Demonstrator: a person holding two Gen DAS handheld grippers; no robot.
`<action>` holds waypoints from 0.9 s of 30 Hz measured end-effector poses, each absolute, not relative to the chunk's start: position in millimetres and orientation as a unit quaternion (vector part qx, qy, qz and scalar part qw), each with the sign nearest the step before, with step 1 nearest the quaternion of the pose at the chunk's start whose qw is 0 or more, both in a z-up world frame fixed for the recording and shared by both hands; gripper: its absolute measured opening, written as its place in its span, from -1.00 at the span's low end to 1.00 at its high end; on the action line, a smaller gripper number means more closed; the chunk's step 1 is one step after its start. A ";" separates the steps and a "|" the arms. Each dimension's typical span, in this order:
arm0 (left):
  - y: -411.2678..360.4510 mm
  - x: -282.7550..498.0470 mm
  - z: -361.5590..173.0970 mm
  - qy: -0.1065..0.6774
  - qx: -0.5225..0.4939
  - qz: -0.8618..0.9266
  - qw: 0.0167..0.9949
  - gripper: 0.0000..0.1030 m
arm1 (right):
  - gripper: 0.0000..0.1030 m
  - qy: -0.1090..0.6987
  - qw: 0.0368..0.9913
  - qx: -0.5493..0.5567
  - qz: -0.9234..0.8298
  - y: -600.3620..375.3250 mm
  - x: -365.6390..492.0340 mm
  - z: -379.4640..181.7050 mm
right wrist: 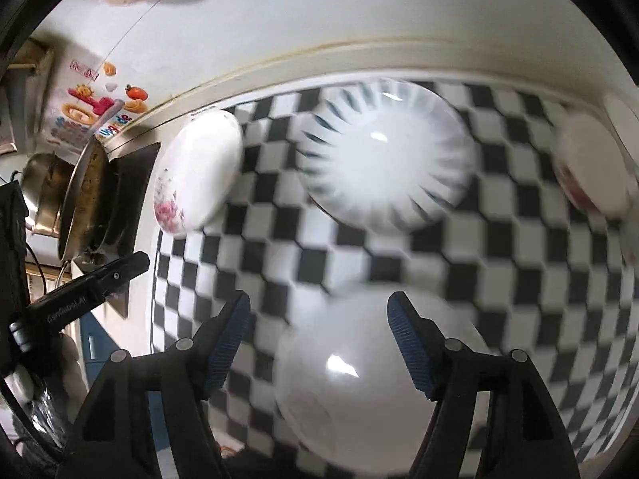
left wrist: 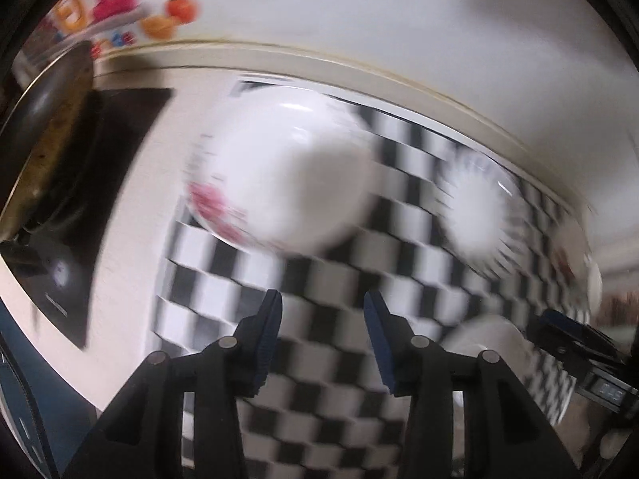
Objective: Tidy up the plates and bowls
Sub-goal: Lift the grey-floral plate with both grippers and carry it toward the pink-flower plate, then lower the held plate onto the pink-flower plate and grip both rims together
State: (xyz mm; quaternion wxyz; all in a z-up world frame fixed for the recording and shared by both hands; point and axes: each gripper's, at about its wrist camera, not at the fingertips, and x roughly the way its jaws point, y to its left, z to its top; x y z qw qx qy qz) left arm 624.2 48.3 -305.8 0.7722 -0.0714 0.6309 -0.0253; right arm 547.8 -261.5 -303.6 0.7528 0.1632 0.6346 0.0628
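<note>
Several white dishes lie on a black-and-white checkered cloth (right wrist: pixel 519 263). A floral bowl (left wrist: pixel 279 175) sits ahead of my open, empty left gripper (left wrist: pixel 322 307); it also shows in the right wrist view (right wrist: pixel 199 171) at the left. A plate with dark ray marks (right wrist: pixel 387 159) lies at the middle back and shows in the left wrist view (left wrist: pixel 477 207) at the right. A plain white dish (right wrist: pixel 351 383) lies just under my open, empty right gripper (right wrist: pixel 319 307). Another floral dish (right wrist: pixel 595 167) sits at the far right. Both views are blurred.
A stove with a dirty pan (right wrist: pixel 88 195) and a metal pot (right wrist: pixel 40 183) stands left of the cloth. A wall with a raised ledge (right wrist: pixel 359 52) runs behind. The left gripper's body (right wrist: pixel 88 291) shows at the left of the right wrist view.
</note>
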 end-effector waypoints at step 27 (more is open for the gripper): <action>132.6 736.9 -404.3 0.675 -0.085 -0.053 0.731 -0.36 | -0.48 0.708 0.694 0.128 0.027 -118.7 738.1 -434.6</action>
